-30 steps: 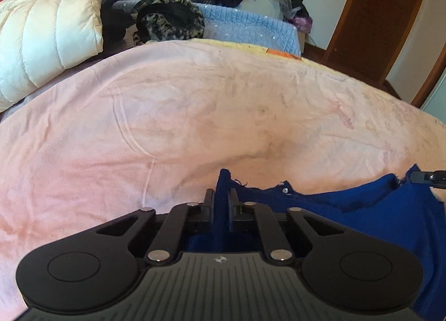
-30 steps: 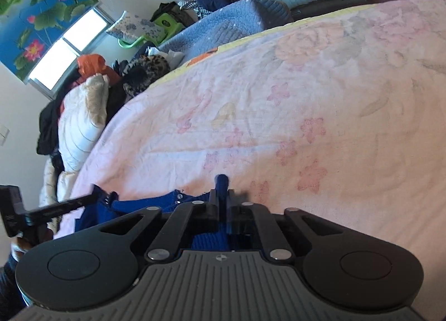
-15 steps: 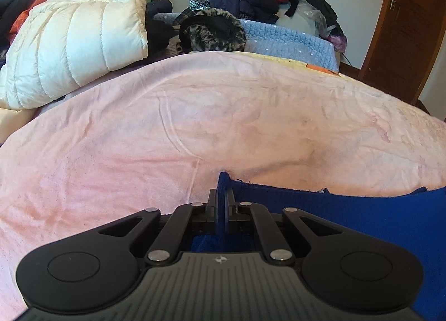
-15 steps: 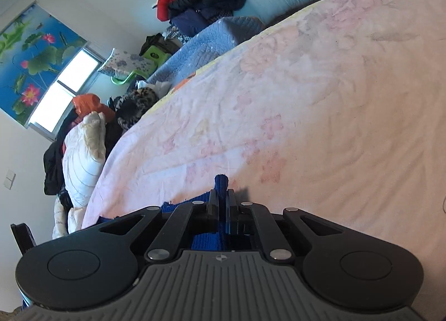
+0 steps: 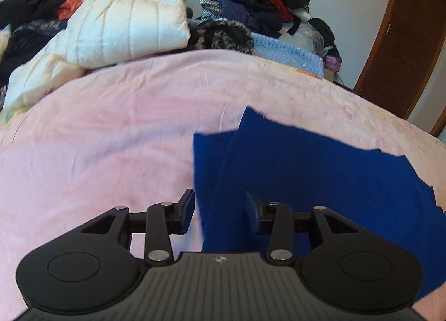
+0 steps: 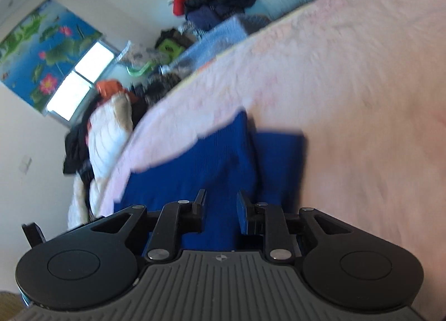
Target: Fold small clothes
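A small blue knit garment (image 5: 306, 170) lies on the pink bed sheet (image 5: 111, 137), folded over itself with a lower layer showing at its left edge. My left gripper (image 5: 220, 209) is open just above its near left part, holding nothing. In the right wrist view the same blue garment (image 6: 211, 164) lies flat, with a lower layer showing at its right side. My right gripper (image 6: 220, 206) is open over its near edge, empty. The right wrist view is blurred by motion.
A white puffer jacket (image 5: 125, 25) and piles of dark and red clothes (image 5: 251, 0) lie at the far side of the bed. A light blue blanket (image 5: 287, 50) lies behind. A wooden door (image 5: 404, 42) stands at right. The left gripper's tip (image 6: 33, 233) shows at the left edge.
Both grippers were shut on the blue garment's edge; now both are open and the garment has dropped onto the sheet. Both grippers have lifted and tilted back.
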The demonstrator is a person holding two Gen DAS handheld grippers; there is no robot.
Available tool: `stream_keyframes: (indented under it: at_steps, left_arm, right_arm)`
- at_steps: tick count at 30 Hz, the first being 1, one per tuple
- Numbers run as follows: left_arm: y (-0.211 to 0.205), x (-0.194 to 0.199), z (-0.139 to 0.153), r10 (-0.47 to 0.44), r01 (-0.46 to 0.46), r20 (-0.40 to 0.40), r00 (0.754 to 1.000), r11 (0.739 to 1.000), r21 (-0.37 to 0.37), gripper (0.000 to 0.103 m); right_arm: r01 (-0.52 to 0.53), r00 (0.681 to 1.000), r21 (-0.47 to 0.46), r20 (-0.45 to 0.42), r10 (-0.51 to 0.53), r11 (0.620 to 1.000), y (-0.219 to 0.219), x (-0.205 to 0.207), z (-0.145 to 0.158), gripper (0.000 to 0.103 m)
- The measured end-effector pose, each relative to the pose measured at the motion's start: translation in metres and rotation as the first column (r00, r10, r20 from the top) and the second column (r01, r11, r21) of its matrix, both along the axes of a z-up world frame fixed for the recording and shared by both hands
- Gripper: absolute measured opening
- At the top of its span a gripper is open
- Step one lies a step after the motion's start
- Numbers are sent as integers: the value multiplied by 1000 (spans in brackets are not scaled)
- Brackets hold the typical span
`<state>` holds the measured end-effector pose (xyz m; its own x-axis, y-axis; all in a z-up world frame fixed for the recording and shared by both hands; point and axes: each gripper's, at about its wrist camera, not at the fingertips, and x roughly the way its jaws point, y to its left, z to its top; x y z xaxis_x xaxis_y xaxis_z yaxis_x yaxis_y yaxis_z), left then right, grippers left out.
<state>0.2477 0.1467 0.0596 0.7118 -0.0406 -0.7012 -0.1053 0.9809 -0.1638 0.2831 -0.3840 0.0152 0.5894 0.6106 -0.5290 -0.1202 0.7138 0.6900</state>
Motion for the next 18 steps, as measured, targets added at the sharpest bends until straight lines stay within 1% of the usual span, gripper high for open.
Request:
stream_keyframes:
  at_steps: [1, 2, 4, 5, 6, 7, 9, 12, 13, 14, 15, 16, 18]
  left_arm:
    - [4, -13, -5, 21, -22, -19, 1000, 1000, -16, 39]
    - [8, -24, -8, 36, -38, -33, 999, 998, -44, 39]
    - [14, -42, -15, 50, -56, -63, 997, 992, -114, 39]
    - [16, -49, -20, 40, -53, -88, 995, 987, -149, 39]
    - [16, -53, -23, 36, -50, -94, 995, 986, -160, 39]
    - [15, -58, -24, 42, -55, -81, 996, 986, -158, 39]
    - [14, -60, -22, 52, -67, -89, 995, 982, -178, 40]
    - [14, -56, -22, 23, -46, -91, 996, 964, -262, 40]
    - [12, -54, -22, 26, -53, -107, 994, 963, -264, 40]
    - [8, -53, -22, 21, -47, -109, 994, 970, -237, 38]
    - [4, -51, -21, 11, -33, -110, 994, 980, -199, 20]
    - [2, -50, -22, 13, -34, -124, 992, 986, -165, 8]
    - [4, -50, -20, 4, -28, -139, 990, 986, -167, 6]
  right_arm:
    - [6, 1000, -17, -11, -6, 1000, 0, -12, -2, 27]
    - [9, 1000, -11, -10, -9, 1000, -1, -24, -3, 27]
    - [11, 1000, 30, -17, -10, 999, -3, -49, -6, 27]
    - [12, 1000, 48, -23, -11, 999, -4, -59, -9, 27]
    - [10, 999, 58, -34, -8, 998, -4, -67, -13, 27]
    - [7, 999, 58, -47, -5, 998, -2, -73, -17, 27]
    - [3, 998, 50, -60, 0, 999, 4, -81, -22, 27]
    - [-14, 999, 50, -45, 16, 999, 15, -91, -23, 27]
    - [-15, 999, 34, -43, 16, 999, 17, -92, -23, 22]
    - [-7, 999, 22, -52, 8, 1000, 18, -92, -25, 14]
    - [-7, 998, 23, -66, 9, 1000, 19, -91, -26, 10]
    - [-10, 997, 29, -71, 12, 1000, 18, -91, -27, 9]
    - [-9, 998, 22, -70, 10, 1000, 19, -94, -22, 8]
